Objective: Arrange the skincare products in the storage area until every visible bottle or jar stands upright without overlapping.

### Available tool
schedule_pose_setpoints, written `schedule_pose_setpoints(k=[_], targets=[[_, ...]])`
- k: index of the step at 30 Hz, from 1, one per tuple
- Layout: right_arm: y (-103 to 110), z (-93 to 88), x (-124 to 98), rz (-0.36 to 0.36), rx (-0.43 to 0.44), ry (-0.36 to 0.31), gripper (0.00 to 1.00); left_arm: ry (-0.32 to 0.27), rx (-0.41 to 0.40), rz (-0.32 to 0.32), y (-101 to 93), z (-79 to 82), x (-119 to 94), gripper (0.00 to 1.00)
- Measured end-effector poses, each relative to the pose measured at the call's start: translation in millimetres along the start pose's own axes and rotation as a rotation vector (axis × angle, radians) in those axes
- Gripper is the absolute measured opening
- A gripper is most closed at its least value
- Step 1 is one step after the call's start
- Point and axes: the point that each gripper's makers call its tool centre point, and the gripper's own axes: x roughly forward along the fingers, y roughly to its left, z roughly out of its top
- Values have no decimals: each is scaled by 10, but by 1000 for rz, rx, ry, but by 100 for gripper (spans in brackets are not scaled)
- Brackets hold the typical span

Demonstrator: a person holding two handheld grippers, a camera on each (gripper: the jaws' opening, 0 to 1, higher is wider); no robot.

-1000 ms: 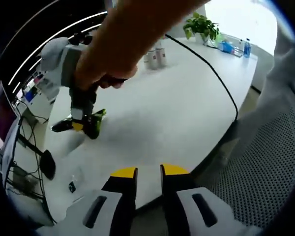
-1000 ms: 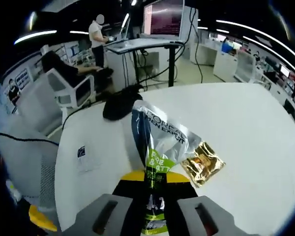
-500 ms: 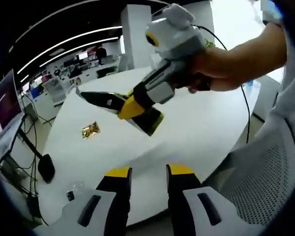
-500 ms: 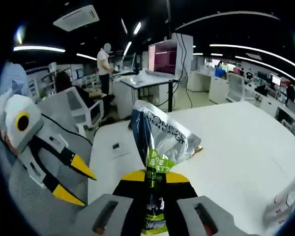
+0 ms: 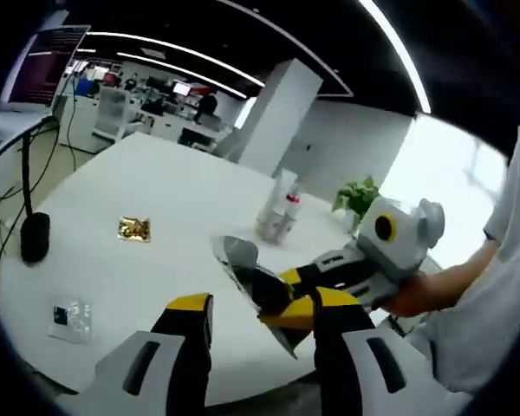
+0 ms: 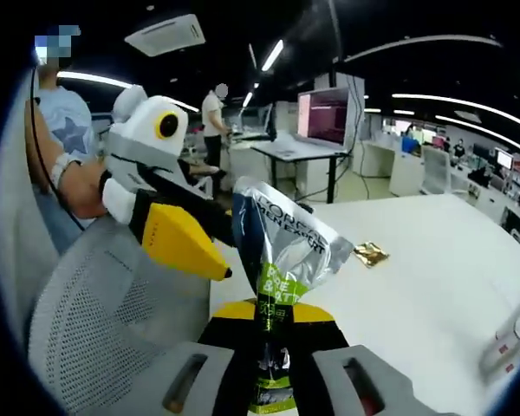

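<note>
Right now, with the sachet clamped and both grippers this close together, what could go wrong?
1. The right hand-held gripper pinches the silver sachet by its bottom edge alone; the floppy top could fold or slip out.
2. The left hand-held gripper has a yellow tip almost touching the sachet; it may knock or snag it.
3. Both are held beyond the white table rim, so a dropped sachet might miss it, far from the upright bottles.

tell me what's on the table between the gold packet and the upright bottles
Nothing: in the left gripper view, bare white table runs from the gold packet to the bottles.
</note>
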Motion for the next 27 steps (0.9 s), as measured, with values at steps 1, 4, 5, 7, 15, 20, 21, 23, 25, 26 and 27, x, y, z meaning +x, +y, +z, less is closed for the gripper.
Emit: schedule_pose_setpoints(k=[1, 4, 5, 7, 15, 20, 21, 23, 25, 26, 27], targets=[[28, 17, 9, 8, -9, -2, 4, 7, -5, -8, -18, -16, 6, 39], [105, 64, 27, 35, -35, -5, 4, -2, -12, -35, -65, 10, -5, 30], [104, 86, 20, 30, -41, -20, 4, 5, -16, -27, -54, 3, -10, 28], [129, 99, 17, 37, -36, -27, 4, 2, -31, -27, -38, 23, -23, 24], [214, 103, 35, 63, -19, -17, 16, 52, -94, -85, -133, -48, -64, 10], [223, 78, -7, 106, 59, -45, 28, 71, -52, -100, -177, -90, -74, 6], [234, 75, -19, 121, 73, -51, 32, 76, -57, -110, -195, -98, -75, 5], [252, 60, -62, 166, 151, -70, 40, 85, -40, -120, -220, -120, -75, 2], [279, 94, -116, 229, 236, -117, 49, 111, -41, -128, -236, -163, -71, 0], [284, 68, -153, 258, 280, -112, 51, 121, -37, -129, -243, -187, -62, 0], [284, 55, -180, 282, 304, -114, 51, 128, -38, -140, -257, -200, -64, 0]])
